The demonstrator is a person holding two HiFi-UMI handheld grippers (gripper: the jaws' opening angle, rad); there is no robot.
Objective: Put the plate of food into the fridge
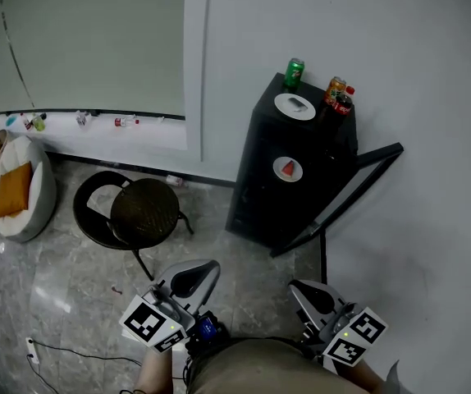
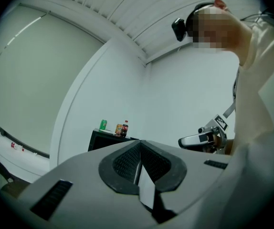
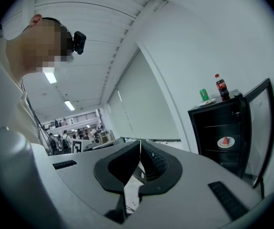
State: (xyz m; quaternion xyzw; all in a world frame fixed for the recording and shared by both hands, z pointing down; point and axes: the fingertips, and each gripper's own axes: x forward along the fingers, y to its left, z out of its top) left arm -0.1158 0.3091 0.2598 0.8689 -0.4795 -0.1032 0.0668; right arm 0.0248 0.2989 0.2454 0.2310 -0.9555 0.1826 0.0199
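A small black fridge [image 1: 262,189] stands against the white wall with its glass door [image 1: 355,189] swung open to the right. On a shelf inside lies a white plate with a red watermelon slice [image 1: 288,169] [image 3: 226,142]. A second white plate [image 1: 294,106] [image 3: 206,101] rests on the fridge top. My left gripper [image 1: 211,266] [image 2: 140,148] and right gripper [image 1: 294,286] [image 3: 140,149] are held low near my body, well short of the fridge. Both are shut with nothing between the jaws.
A green can [image 1: 294,72] [image 2: 103,124] and drink bottles [image 1: 339,93] [image 2: 123,129] stand on the fridge top. A round black chair [image 1: 142,212] sits to the left on the grey floor. A white beanbag with an orange cushion [image 1: 16,189] is far left below the window sill.
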